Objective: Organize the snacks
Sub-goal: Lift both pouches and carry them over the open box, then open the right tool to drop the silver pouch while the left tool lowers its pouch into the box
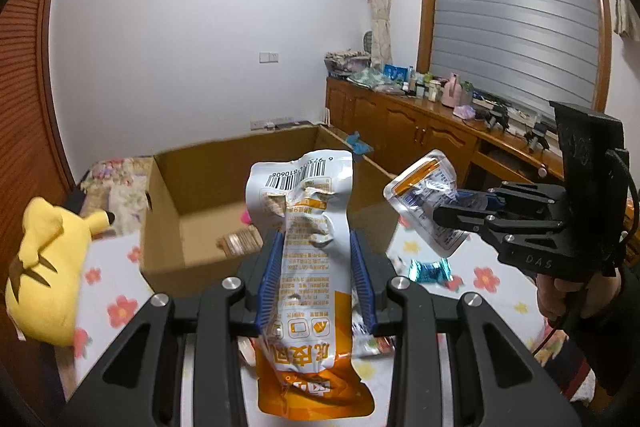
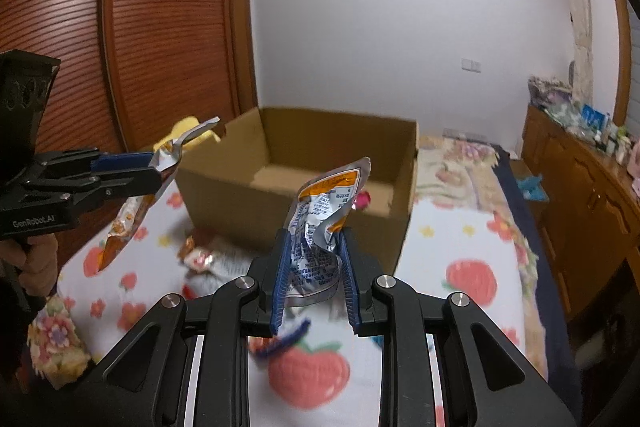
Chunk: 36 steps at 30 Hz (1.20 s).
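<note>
In the left wrist view, we see our left tool (image 1: 316, 267) clenched on a long orange-and-white snack pouch (image 1: 308, 267), which stands up between the blue pads (image 1: 272, 279) and droops below them, held in the air near the open cardboard box (image 1: 200, 195) that sits on the flowered bed (image 1: 480, 291). To the right, our right tool (image 1: 440, 215) grips a smaller silver-and-orange packet (image 1: 428, 195), also lifted above the bed. A teal wrapped candy (image 1: 430, 271) lies on the sheet below it, and a yellow plush toy (image 1: 44, 267) rests at the far left. In the right wrist view, the right tool (image 2: 314, 267) pinches the crumpled smaller packet (image 2: 324, 223) just in front of the box (image 2: 304, 187), while the left tool (image 2: 160, 167) at the left holds its pouch (image 2: 132, 215) hanging above the bed (image 2: 460, 247). More wrapped snacks (image 2: 198, 255) lie blurred on the sheet near the box.
</note>
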Motion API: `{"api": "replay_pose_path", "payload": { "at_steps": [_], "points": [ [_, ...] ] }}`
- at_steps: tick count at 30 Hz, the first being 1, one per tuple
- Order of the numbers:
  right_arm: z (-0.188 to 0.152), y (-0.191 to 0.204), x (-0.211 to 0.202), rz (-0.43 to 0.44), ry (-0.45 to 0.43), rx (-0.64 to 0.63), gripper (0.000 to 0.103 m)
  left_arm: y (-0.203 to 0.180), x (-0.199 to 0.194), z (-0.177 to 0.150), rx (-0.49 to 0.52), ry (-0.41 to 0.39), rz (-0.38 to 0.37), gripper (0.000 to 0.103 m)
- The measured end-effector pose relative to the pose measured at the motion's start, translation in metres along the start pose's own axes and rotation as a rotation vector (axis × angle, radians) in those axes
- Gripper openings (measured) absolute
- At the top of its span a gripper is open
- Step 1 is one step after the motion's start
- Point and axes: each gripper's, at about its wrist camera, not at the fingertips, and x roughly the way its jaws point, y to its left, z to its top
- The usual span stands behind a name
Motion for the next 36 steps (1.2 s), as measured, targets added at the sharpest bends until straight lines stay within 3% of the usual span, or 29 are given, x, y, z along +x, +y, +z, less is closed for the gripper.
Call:
{"api": "replay_pose_path", "payload": {
  "at_steps": [12,29,31,32,36],
  "points": [
    [0.043,-0.016,0.051,0.027,-0.001,-0.017,0.022,0.032,0.034,0.04,-0.001,-0.008,0.041,0.032],
    [0.044,-0.033,0.097,0.029,0.069,-0.014,0.024,0.05,0.077,0.063,-0.013,0.025,0.083,0.032],
    [0.043,-0.034,0.098,0.033,0.073,-0.006,0.03,0.051,0.079,0.062,-0.02,0.025,0.087,0.032],
    [0.042,-0.035,0.099,0.024,0.076,0.001,0.04,0.051,0.081,0.062,-0.026,0.025,0.086,0.032],
    [0.036,-0.035,0.098,0.032,0.08,0.005,0.04,0.053,0.089,0.064,-0.033,0.029,0.095,0.032]
  ]
}}
